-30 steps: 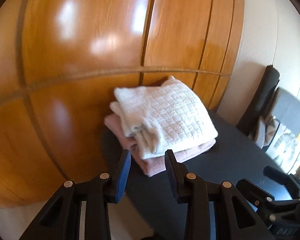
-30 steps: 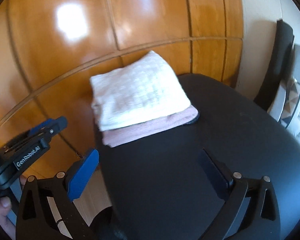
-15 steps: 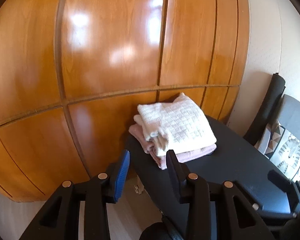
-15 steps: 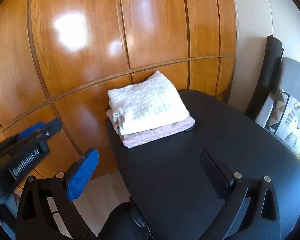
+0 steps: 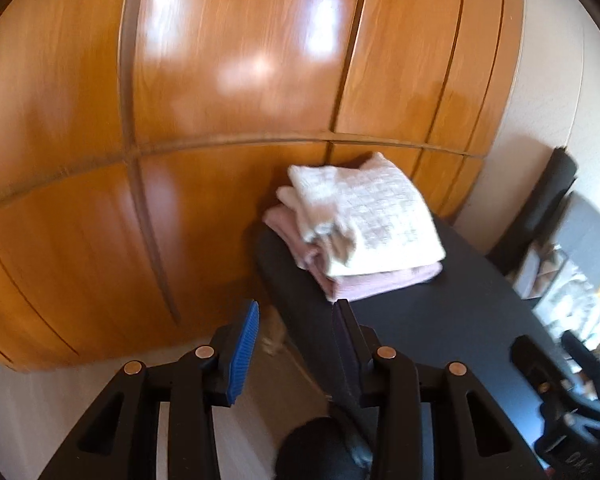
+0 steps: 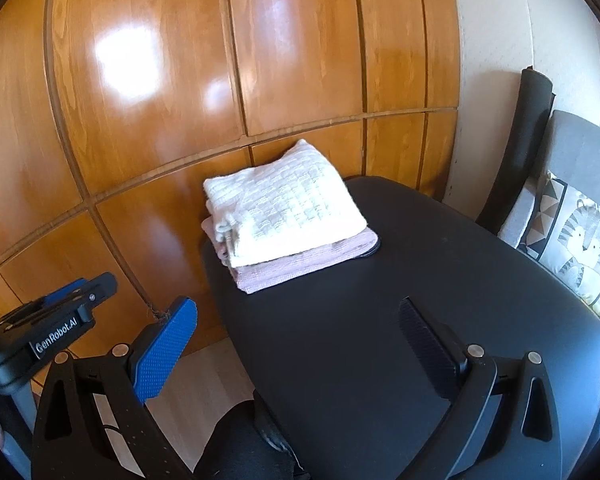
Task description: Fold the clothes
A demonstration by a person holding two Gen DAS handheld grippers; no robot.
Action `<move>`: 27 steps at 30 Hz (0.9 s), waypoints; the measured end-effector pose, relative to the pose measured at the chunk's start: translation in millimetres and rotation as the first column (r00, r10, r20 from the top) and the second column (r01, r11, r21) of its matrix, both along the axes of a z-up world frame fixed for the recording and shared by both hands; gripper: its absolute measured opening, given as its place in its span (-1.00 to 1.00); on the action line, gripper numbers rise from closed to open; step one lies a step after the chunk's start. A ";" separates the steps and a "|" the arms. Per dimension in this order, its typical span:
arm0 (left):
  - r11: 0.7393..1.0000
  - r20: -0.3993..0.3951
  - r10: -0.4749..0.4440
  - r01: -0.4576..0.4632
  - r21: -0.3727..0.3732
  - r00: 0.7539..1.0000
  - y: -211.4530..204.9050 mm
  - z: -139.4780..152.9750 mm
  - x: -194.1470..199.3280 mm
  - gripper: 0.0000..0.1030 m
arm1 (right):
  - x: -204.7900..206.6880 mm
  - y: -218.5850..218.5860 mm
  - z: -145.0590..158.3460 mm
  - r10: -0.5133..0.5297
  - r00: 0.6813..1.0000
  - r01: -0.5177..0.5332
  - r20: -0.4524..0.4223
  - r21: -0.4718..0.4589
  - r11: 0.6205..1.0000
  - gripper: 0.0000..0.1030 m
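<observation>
Glossy varnished wood panels (image 6: 148,92) reflect light behind a matt black table (image 6: 439,264), where a knitted cream cloth (image 6: 288,204) with a waffle texture lies on a finer pink cloth (image 6: 300,264).

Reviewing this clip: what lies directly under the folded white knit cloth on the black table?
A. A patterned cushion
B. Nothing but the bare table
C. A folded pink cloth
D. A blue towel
C: the white knit cloth sits on a folded pink cloth, whose edge shows beneath it on the black table.
</observation>
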State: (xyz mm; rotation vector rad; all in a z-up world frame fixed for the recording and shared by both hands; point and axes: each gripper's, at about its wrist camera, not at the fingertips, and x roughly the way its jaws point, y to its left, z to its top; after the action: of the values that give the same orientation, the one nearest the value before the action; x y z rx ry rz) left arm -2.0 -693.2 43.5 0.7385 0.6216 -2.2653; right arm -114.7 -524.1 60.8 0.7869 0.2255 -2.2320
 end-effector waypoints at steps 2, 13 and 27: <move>1.000 -0.030 0.008 -0.008 0.001 1.000 -1.2 1.4 5.6 -0.25 | 2.2 -1.7 -1.0 0.006 1.000 -0.006 -0.008 0.011 1.000 0.99; 0.999 -0.013 -0.032 0.032 -0.042 0.999 12.5 12.7 -1.7 -0.24 | 9.6 -0.4 1.4 0.004 1.000 -0.004 -0.030 0.017 1.000 0.99; 0.990 -0.147 -0.009 0.030 0.136 0.989 0.6 -0.5 10.1 -0.24 | 11.3 0.3 -0.4 0.010 1.000 -0.009 -0.030 0.020 1.000 0.99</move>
State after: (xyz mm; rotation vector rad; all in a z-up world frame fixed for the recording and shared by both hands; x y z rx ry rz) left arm 8.1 -692.6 43.0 0.6505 0.8507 -2.3269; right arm -103.5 -523.8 60.4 0.7621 0.2660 -2.2367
